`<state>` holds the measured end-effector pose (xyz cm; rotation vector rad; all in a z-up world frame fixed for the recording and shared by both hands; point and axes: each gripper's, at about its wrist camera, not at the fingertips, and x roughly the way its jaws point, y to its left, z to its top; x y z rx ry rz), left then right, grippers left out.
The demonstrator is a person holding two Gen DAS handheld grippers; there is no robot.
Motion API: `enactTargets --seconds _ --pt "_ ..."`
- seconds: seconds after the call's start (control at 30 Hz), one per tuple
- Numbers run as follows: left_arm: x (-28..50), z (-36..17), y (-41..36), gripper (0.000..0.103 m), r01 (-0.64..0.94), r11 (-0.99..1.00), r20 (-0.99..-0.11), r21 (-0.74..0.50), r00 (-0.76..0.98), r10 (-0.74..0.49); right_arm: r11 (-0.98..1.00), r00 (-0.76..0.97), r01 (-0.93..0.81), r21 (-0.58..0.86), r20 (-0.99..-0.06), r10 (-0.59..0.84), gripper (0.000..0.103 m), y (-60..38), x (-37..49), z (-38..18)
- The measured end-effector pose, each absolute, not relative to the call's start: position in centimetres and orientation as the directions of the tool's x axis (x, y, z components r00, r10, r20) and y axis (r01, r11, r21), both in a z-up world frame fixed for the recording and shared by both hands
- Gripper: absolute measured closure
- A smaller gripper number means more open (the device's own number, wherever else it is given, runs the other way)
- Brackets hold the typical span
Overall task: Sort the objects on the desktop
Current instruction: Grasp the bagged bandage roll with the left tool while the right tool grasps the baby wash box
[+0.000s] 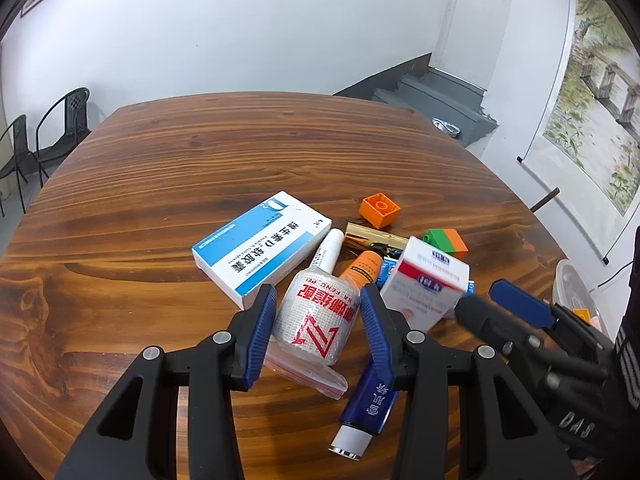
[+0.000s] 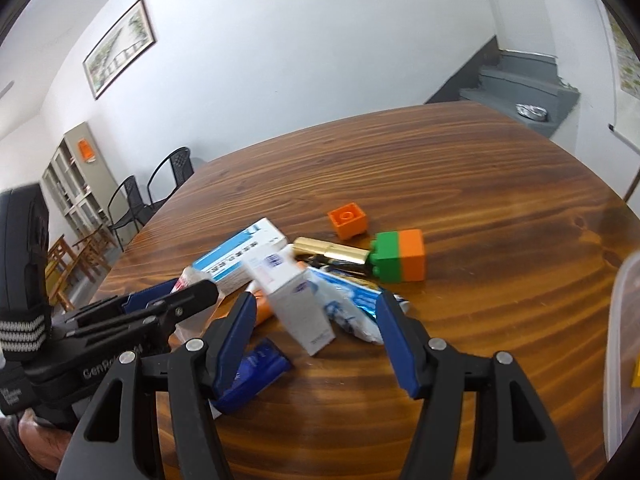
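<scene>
A pile of objects lies on the wooden table. My left gripper is open, its jaws on either side of a white bandage roll with red print in a clear bag. Around it lie a blue-and-white medicine box, a white tube, an orange tube, a dark blue tube and a white-and-red box. My right gripper is open, with the small white box tilted between its jaws and a blue-and-white packet behind it.
An orange brick, a green-and-orange brick and a gold cylinder lie behind the pile. A clear plastic container stands at the table's right edge. Chairs stand off the far left.
</scene>
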<state>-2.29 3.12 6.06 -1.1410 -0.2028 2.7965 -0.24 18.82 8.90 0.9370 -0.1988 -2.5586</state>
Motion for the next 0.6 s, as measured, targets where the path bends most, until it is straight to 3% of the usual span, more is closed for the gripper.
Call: enactTargets --seconds 0.4,0.6 --pt "-2.6 6.0 2.3 0.056 -0.017 -0.985 -0.695 -0.173 -0.707 0.134 -0.915 -0.667 0.356 0.188 -0.635 -0.39 0.039 16.5 -2.1 7.9" --pt "-2.6 6.0 2.0 0.056 -0.012 -0.983 -0.695 -0.183 -0.705 0.138 -0.896 -0.624 0.391 0.212 -0.655 -0.427 0.057 15.5 -2.7 7.4"
